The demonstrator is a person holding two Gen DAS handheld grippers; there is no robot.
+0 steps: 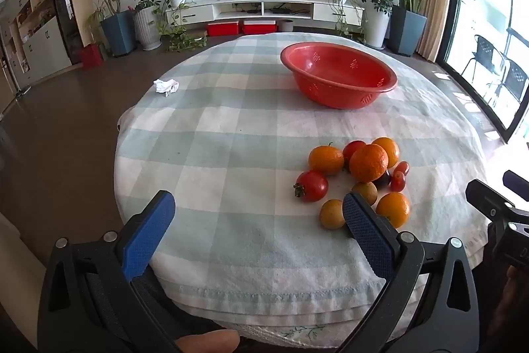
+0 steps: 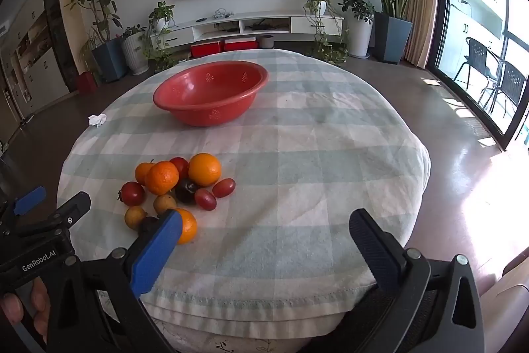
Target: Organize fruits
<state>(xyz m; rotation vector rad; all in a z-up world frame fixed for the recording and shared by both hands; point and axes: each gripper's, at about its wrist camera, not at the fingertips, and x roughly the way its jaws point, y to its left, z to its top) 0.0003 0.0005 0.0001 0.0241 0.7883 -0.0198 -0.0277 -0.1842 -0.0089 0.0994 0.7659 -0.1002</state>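
Observation:
A pile of fruit lies on the checked tablecloth: oranges (image 1: 368, 162) (image 2: 204, 169), red tomatoes (image 1: 311, 186) (image 2: 133, 192), small yellow fruits (image 1: 332, 214) (image 2: 135, 216), red grapes (image 2: 223, 187) and a dark plum (image 2: 185, 190). An empty red bowl (image 1: 339, 78) (image 2: 211, 96) stands further back. My left gripper (image 1: 258, 214) is open and empty near the table's front edge, left of the pile. My right gripper (image 2: 264, 232) is open and empty, right of the pile; its left finger (image 2: 158, 245) covers part of the nearest orange.
A crumpled white tissue (image 1: 166, 86) (image 2: 97, 120) lies at the table's left edge. The round table (image 2: 330, 154) drops off on all sides. Potted plants, a TV stand and a glass door stand beyond it.

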